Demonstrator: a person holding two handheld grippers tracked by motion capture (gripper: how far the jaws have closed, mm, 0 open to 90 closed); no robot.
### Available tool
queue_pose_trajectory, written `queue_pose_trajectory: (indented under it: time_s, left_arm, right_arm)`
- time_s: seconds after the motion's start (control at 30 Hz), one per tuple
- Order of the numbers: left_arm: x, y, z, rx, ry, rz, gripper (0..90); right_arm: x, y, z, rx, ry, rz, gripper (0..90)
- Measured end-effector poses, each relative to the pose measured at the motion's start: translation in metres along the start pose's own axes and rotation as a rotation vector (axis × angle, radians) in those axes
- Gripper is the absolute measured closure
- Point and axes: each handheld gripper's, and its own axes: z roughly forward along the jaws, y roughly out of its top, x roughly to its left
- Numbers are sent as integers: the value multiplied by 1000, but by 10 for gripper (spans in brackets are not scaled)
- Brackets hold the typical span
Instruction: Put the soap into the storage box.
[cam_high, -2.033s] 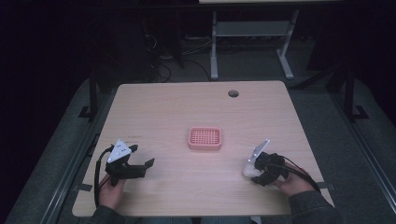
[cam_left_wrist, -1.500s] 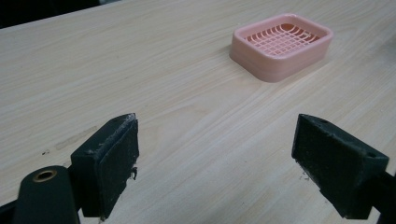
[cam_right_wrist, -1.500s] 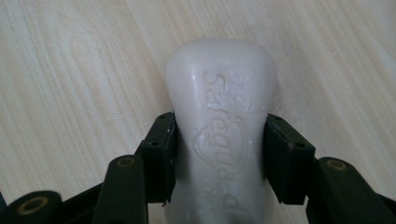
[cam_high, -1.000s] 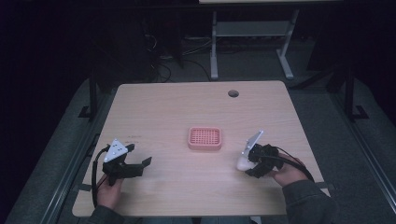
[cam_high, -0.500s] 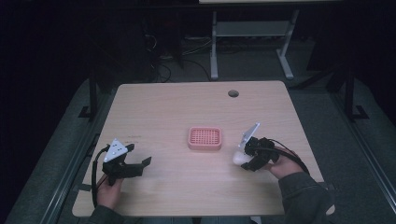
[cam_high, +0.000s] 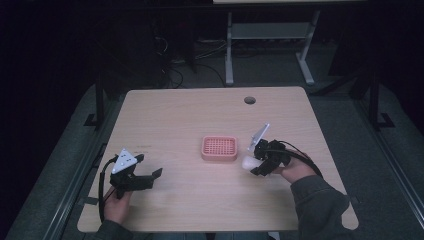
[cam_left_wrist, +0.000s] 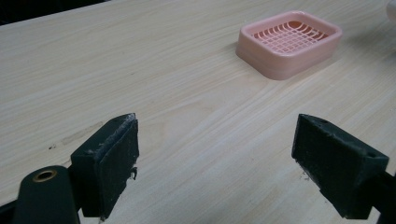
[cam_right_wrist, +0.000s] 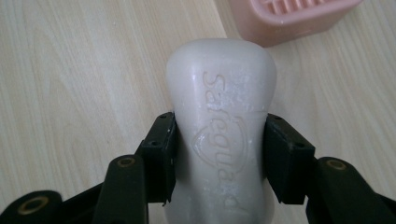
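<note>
**Op:** Soap bar (cam_right_wrist: 219, 126), white, with "Safeguard" embossed on its top face. I've got it clamped in the right gripper (cam_right_wrist: 218, 158), one black jaw pressed on each long side, about halfway along the bar.

**Desk:** Where is it over the table?

**Op:** From the high view the bar (cam_high: 249, 162) sits at the front of the right gripper (cam_high: 260, 161), just to the right of the pink soap dish (cam_high: 219, 148). I can't tell from the pictures whether it's touching the wood or held a little above it. In the right gripper view the dish (cam_right_wrist: 289, 16) is at the top edge, past the free end of the bar, and there's a gap between the two.

**Desk:** And the dish itself?

**Op:** It's near the middle of the table (cam_high: 200, 115), sitting flat, a rounded rectangle with a grid floor. Nothing in it.

**Desk:** Your left side?

**Op:** Left gripper (cam_high: 145, 177) is near the front left corner, well apart from the dish. Jaws spread wide, nothing between them but bare wood. In the left gripper view (cam_left_wrist: 212, 158) the dish (cam_left_wrist: 288, 44) lies off to the upper right.

**Desk:** Anything else on the surface?

**Op:** A round cable hole (cam_high: 249, 100) near the far edge. Beyond the table, a metal desk frame (cam_high: 265, 35) stands on the dark floor.
</note>
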Motion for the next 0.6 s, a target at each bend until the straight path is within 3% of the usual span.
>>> queue_pose_trajectory:
  time_s: [0.6]
  left_arm:
    - [1,0,0,-6,6,-3,146]
  right_arm:
    - [-15,34,5,13,13,-32,491]
